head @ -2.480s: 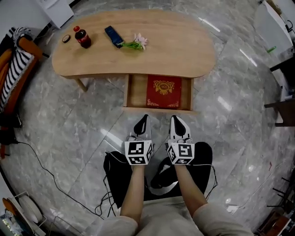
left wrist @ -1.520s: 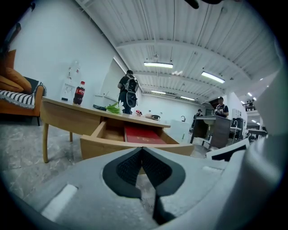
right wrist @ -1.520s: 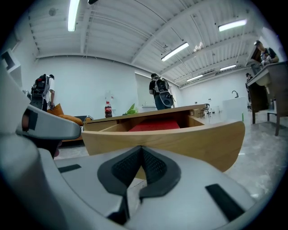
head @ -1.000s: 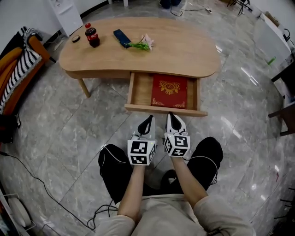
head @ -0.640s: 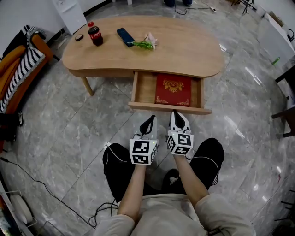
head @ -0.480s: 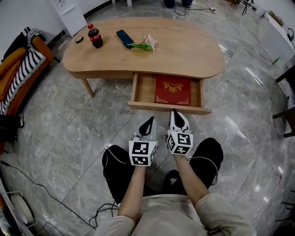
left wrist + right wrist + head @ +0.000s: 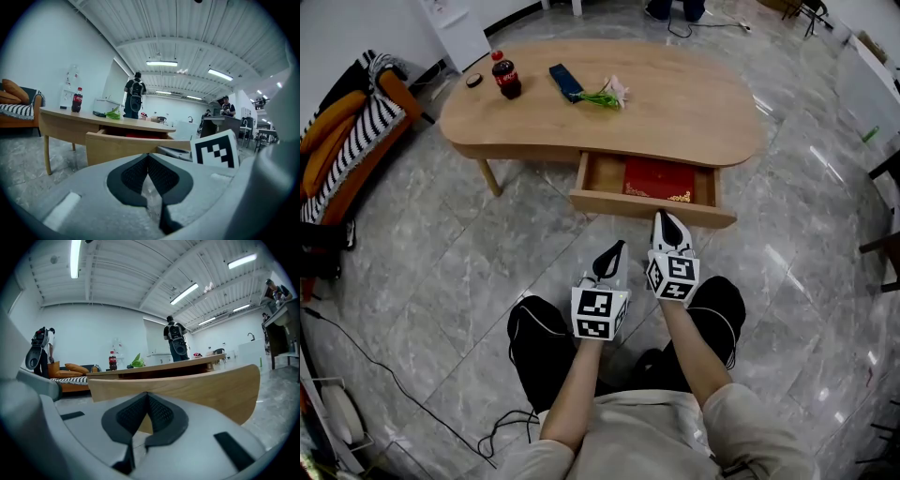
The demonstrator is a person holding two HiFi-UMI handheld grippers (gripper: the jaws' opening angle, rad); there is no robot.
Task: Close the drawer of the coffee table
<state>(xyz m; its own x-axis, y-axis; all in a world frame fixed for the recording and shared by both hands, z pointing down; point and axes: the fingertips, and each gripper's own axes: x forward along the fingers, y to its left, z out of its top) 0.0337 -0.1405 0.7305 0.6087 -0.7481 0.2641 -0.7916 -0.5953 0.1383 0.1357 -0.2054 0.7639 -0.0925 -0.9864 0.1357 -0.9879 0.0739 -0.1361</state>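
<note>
Near drawer (image 7: 647, 208), right claw (image 7: 665, 219) forward, left claw (image 7: 618, 247) back, both closed

Head view: high, steep down-look. Takes in whole coffee table (image 7: 675, 103), open drawer (image 7: 637, 206) at mid-frame, both forearms below, marble floor (image 7: 431, 272) all round.

Left gripper view: rides left gripper (image 7: 616, 250), low near floor. Faces drawer's front panel from left, short way off; marker cube of right gripper (image 7: 666, 218) at frame right.

Right gripper view: equally low, much nearer; front panel spans frame.

All three share drawer, tabletop, cola bottle (image 7: 505, 76). Both gripper views share sofa (image 7: 14, 110) and backpack-wearing person (image 7: 135, 91).
</note>
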